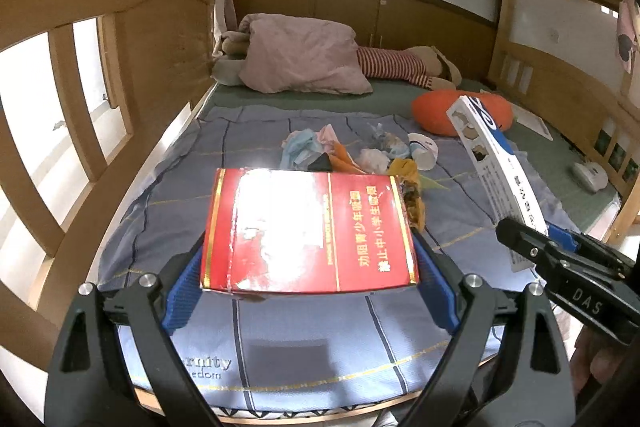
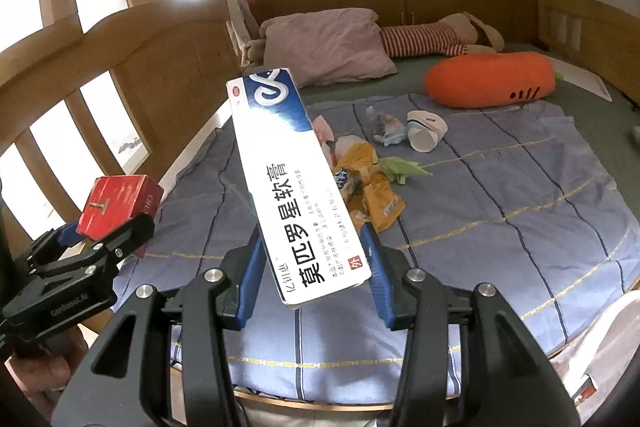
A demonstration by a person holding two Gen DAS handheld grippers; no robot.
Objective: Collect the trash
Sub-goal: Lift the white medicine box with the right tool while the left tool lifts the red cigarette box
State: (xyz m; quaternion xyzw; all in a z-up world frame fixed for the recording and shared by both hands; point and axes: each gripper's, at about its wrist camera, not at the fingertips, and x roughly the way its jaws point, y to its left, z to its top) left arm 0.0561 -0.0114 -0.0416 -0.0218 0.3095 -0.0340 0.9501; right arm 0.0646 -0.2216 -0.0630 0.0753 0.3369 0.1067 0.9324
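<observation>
My left gripper (image 1: 308,267) is shut on a red cardboard box (image 1: 308,231) and holds it above the near end of the bed; the box also shows in the right wrist view (image 2: 120,205). My right gripper (image 2: 314,267) is shut on a long white and blue ointment box (image 2: 292,183), also seen in the left wrist view (image 1: 496,171). More trash lies mid-bed: a paper cup (image 2: 426,131), yellow wrappers (image 2: 372,195), a crumpled plastic bottle (image 2: 384,129), a green scrap (image 2: 400,169) and a blue mask (image 1: 300,147).
A blue plaid sheet (image 2: 520,203) covers the bed. An orange carrot plush (image 2: 488,79), a pink pillow (image 2: 328,45) and a striped plush toy (image 2: 432,39) lie at the far end. Wooden rails (image 1: 80,99) line the left side.
</observation>
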